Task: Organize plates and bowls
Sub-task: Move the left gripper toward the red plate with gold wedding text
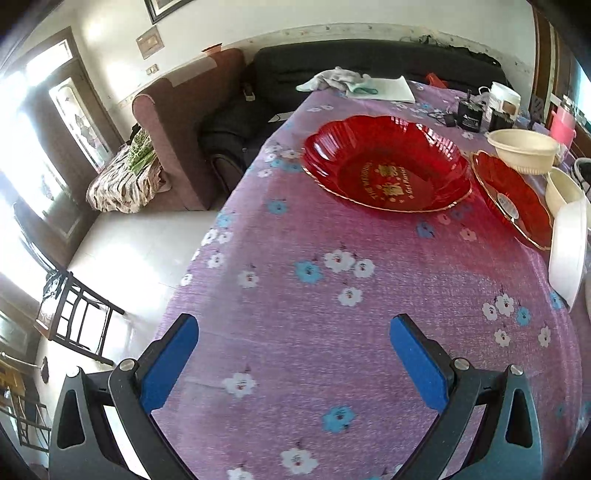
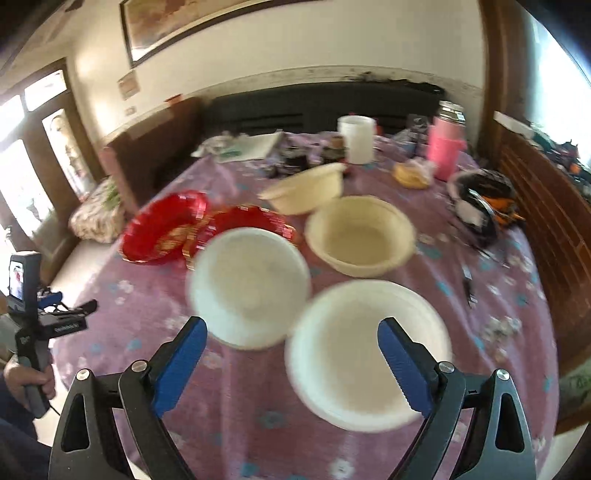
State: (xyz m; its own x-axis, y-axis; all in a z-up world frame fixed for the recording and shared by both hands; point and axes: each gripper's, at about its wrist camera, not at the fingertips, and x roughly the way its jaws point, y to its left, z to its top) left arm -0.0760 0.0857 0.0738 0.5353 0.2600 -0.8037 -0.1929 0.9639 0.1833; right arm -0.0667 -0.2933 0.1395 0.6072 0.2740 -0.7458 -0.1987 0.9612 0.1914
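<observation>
Bowls [image 2: 251, 286] and red plates [image 1: 386, 162] sit unstacked mid-frame on the bench [image 1: 295, 295]; both grippers' jaws released, left gripper [image 1: 293, 363] and right gripper [image 2: 291, 363] hovering, likely choosing.

2 red plates [image 1: 388, 166] overlapping, 4 empty bowls [image 2: 360, 236] beside, upright

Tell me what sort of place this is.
Most likely a lived-in room of a home: a table under a purple flowered tablecloth, a black sofa and brown armchair against the wall, and a framed picture hanging above.
</observation>
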